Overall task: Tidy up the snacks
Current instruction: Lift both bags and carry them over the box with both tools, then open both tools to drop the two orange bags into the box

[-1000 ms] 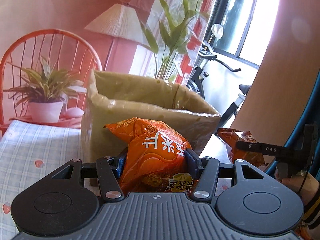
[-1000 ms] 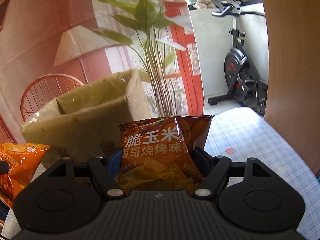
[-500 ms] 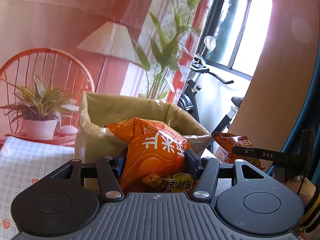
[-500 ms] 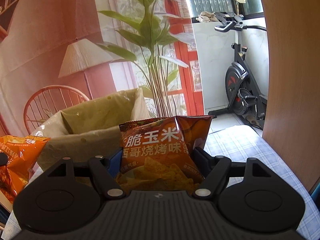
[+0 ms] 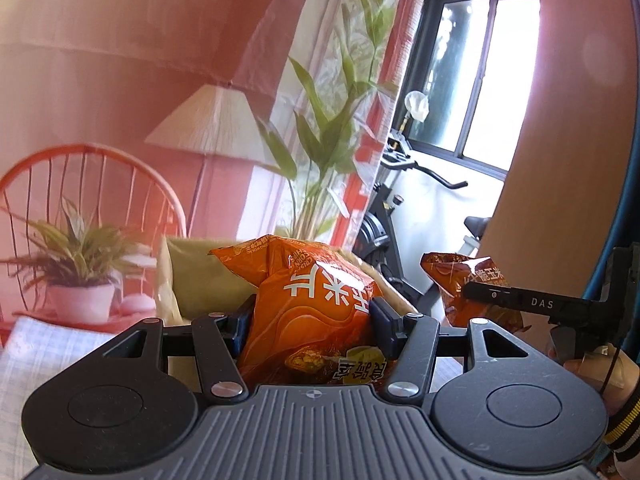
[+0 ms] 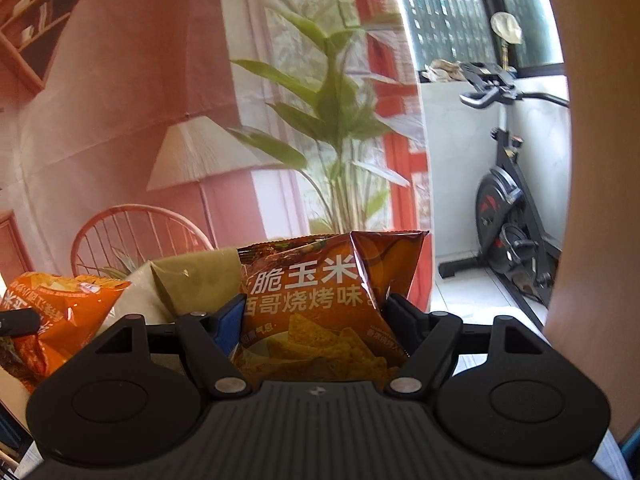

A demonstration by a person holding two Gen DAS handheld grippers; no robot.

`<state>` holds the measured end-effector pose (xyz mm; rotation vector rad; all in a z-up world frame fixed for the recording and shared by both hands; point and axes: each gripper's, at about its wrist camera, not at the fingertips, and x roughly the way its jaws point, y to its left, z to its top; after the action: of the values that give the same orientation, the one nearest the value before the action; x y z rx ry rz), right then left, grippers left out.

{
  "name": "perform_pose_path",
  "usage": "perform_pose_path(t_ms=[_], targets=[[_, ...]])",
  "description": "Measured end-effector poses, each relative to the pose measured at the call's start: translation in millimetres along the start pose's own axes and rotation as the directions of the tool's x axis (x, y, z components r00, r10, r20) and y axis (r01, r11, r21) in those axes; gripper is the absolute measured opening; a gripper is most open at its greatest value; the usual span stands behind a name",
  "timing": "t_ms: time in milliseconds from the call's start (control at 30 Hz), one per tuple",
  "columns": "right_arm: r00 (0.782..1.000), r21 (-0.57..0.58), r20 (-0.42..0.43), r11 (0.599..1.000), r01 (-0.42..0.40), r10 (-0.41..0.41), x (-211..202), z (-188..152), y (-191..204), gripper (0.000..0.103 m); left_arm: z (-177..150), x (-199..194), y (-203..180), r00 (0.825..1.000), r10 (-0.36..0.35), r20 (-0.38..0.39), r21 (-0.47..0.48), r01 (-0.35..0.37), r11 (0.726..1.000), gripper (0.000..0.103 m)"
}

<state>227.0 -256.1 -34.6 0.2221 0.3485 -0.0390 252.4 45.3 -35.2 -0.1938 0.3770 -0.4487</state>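
Left wrist view: left gripper [image 5: 310, 316] pinches bright orange corn-chip bag [image 5: 308, 312] by both sides, bag upside down, in front of olive open-top box [image 5: 188, 276]. Right gripper [image 5: 504, 298] visible at right.

Right wrist view: right gripper [image 6: 316, 312] clamps brown barbecue corn-chip bag [image 6: 320, 304], upright, before same box [image 6: 192, 276]. Orange bag [image 6: 60, 316] at left.

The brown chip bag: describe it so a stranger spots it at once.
Find the open olive-lined box in front of the tall plant. The right gripper holds the brown chip bag near it. Unlike the bright orange bag beside it, it is dark brown and pictures triangular chips.
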Motion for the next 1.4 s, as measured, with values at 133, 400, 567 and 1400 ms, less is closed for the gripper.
perform_pose_path(t_ms=[133,400,567,1400], targets=[[0.999,-0.023,0.009,0.999,-0.032,0.033,17,14,9,0.076,19,11,2,1.000,0.015,0.014,0.012,-0.015,1.000,0.060],[0.995,-0.067,-0.003,0.993,-0.101,0.101,71,31,37,0.076,46,60,10,0.997,0.078,-0.002,0.029,-0.078,0.997,0.060],[0.991,-0.076,-0.052,0.989,-0.127,0.124,116,31,52,0.076,53,99,21,0.992,0.116,-0.059,0.045,-0.113,0.993,0.060],[0.979,-0.084,-0.172,0.988,-0.127,0.111,181,11,65,0.088,50,157,46,0.950,0.240,-0.200,0.143,-0.214,0.966,0.076]])
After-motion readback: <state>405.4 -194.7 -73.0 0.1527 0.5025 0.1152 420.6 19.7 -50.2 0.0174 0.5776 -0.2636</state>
